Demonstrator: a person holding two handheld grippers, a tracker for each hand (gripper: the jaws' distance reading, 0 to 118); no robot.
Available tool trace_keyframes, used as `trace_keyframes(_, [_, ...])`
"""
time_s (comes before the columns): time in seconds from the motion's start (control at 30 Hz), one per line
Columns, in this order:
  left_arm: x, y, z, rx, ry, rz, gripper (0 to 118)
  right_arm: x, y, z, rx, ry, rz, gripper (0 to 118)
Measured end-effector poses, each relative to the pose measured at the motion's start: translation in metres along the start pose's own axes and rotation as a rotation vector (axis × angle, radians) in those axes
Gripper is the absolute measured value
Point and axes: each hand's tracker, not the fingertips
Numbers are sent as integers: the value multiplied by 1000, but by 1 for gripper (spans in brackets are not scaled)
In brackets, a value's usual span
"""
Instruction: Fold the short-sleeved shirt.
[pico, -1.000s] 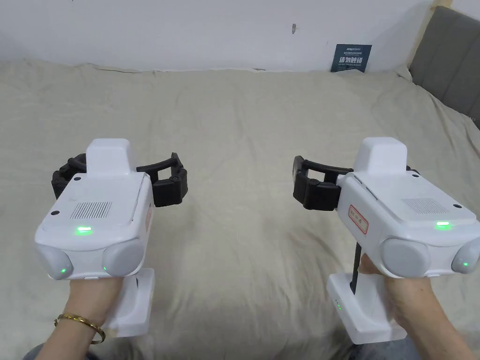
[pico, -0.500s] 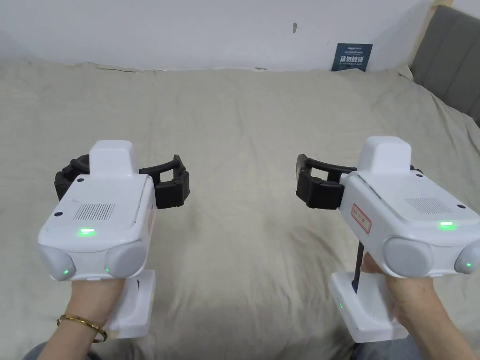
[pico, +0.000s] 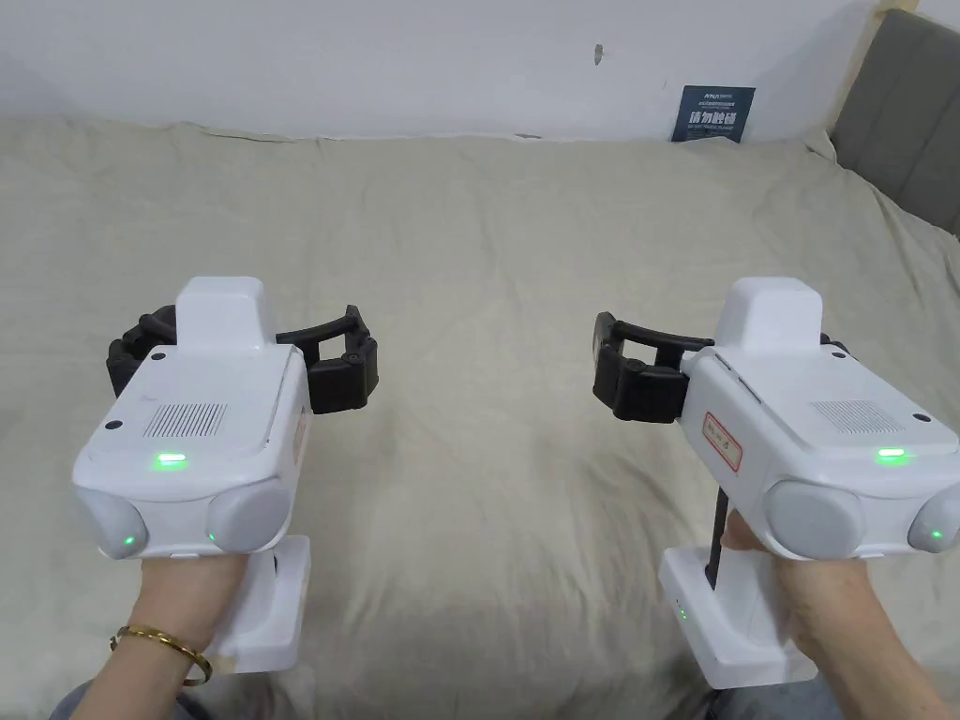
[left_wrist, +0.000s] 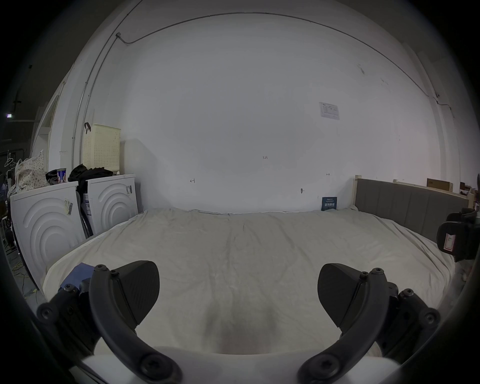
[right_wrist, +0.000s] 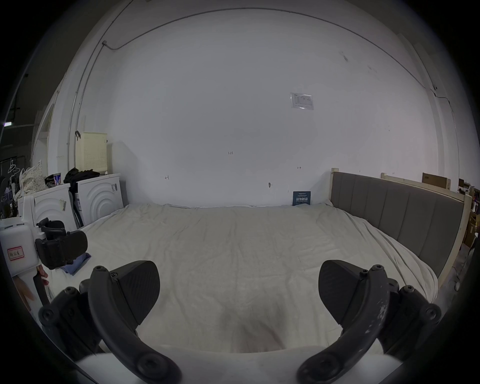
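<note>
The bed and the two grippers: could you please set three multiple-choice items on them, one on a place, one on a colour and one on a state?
1. Where does the blue cloth lie?
A. At the left edge of the bed, near the left gripper
B. In the middle of the bed
C. Under the wall sign

2. What colour is the headboard?
A. Red
B. Green
C. Grey

3. How do the jaws of the right gripper stand?
A. Shut on the cloth
B. Open, with nothing between them
C. Shut on the sheet

Answers:
1 A: the right gripper view shows the cloth at the bed's left edge, just behind the left gripper.
2 C: its padded panels are grey in both gripper views.
3 B: the two pads stand wide apart over bare sheet.
</note>
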Motion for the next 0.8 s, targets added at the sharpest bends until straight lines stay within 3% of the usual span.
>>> trace_keyframes(0.37, [2,1,2,-9,-17,-8,118,2,0,0,-4,3,-8,118])
trace_keyframes(0.47, [4,-12,8,-52,-39,0,118,11,9,-4,-189,118,-142,118])
trace_keyframes(0.5, [5,-20,11,-78,-54,14,118,14,12,-6,-252,164,-221,118])
trace_keyframes(0.57, [8,-37,18,-135,-73,33,118,15,14,-7,-349,185,-322,118])
trace_keyframes(0.67, [11,-67,33,-221,-61,59,118,9,19,0,-476,168,-342,118])
trace_keyframes(0.8, [8,-98,45,-327,-37,111,118,6,16,12,-533,265,-345,118])
